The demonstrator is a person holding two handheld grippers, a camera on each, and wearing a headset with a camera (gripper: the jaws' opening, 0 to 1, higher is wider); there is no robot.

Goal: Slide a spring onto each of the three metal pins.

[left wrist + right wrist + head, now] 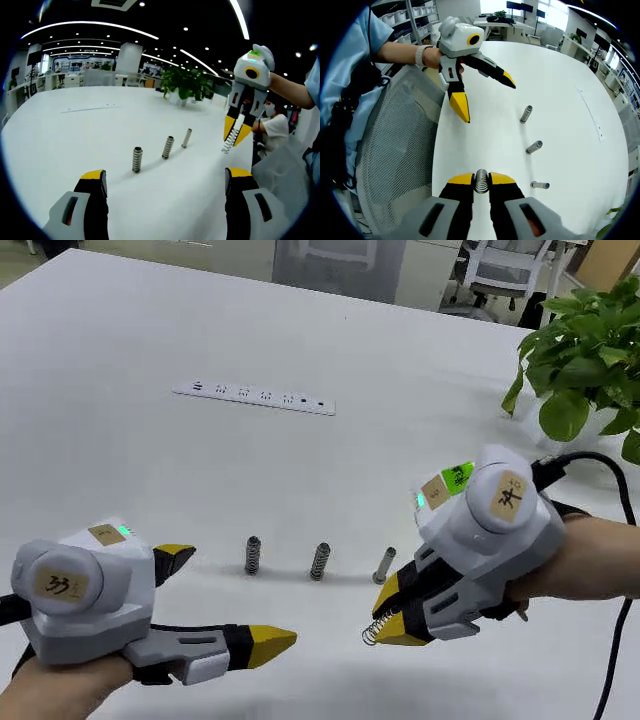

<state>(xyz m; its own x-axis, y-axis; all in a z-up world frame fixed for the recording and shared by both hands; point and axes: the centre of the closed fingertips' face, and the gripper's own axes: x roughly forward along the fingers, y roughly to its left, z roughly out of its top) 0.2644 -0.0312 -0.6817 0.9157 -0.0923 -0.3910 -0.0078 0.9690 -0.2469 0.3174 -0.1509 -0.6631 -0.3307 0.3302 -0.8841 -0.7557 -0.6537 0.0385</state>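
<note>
White table runs wide, and a white power strip lies flat on it; I place everything else from that strip.

Nearer the person than the strip and to its left, the left gripper hangs over the table with its yellow-tipped jaws spread wide and nothing between them. A tan sticker on its round housing carries dark handwriting that may read 33, though I cannot be sure. A green light glows beside a second tan sticker.

On the person's side of the strip three metal pins stand in a row. The left pin wears a spring. The middle pin wears one too and leans slightly. The right pin is bare and tilted.

Further right of the strip, the right gripper points down, its jaws pinched on a loose spring. The spring sits just in front of the bare pin and clear of it. This gripper's sticker also bears handwriting, which I cannot read.

The right gripper view shows that spring end-on between the yellow tips, and a grey mesh chair off the table's edge. The left gripper view shows the spring dangling from the tips, a lit hall, and a seated person in white.

Right of the strip stands a leafy green plant; I cannot make out its pot.
</note>
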